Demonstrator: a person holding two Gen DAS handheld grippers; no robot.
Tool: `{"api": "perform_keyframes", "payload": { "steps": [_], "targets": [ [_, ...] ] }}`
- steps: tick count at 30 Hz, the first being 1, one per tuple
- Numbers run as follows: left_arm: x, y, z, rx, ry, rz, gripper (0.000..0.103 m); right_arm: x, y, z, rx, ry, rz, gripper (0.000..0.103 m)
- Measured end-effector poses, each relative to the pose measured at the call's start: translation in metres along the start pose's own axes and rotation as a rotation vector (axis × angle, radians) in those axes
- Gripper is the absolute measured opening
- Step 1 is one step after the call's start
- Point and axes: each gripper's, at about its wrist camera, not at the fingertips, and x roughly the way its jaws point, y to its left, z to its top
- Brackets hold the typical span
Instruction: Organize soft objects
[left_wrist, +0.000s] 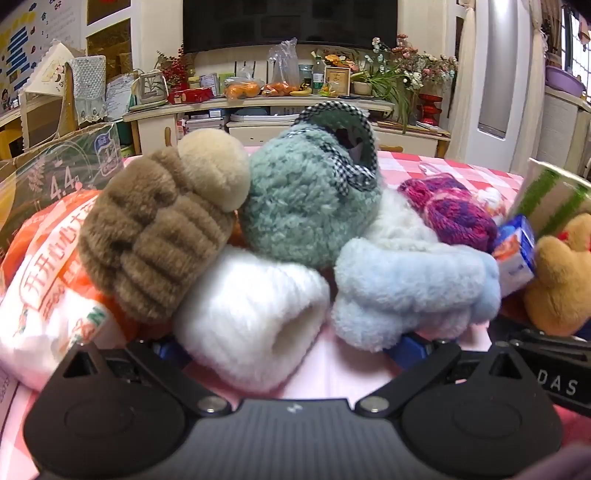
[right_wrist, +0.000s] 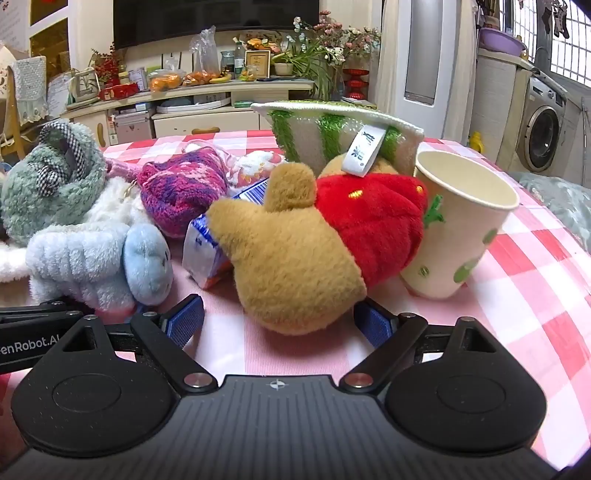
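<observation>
- Left gripper (left_wrist: 291, 347) spread wide at bottom centre, white sock (left_wrist: 251, 317) lying between its fingers, ungripped.
- Right gripper (right_wrist: 279, 319) likewise wide, tan plush toy (right_wrist: 291, 258) just ahead.

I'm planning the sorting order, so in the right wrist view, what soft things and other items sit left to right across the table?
Green fleece pouch → light blue plush → purple knitted piece → tan plush toy with a red strawberry body → paper cup.

pink-and-white checked tablecloth (right_wrist: 517, 266), tan plush (right_wrist: 288, 258) with red strawberry body, green-dotted cream cup (right_wrist: 458, 236), magenta-purple knit (right_wrist: 181, 192)
</observation>
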Motion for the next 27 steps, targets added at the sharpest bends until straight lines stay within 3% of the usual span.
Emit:
{"api": "perform_keyframes", "payload": {
  "steps": [8,27],
  "targets": [
    [-0.026,0.001,-0.018,0.023,-0.014,-0.013,0.102,-0.008,-0.003,-0.003,-0.023,0.017,0.026,0.103],
    [-0.132,0.042,-0.012,0.017,-0.18,-0.042,0.102,-0.049,-0.001,-0.011,-0.079,-0.123,0.047,0.103]
  ]
}}
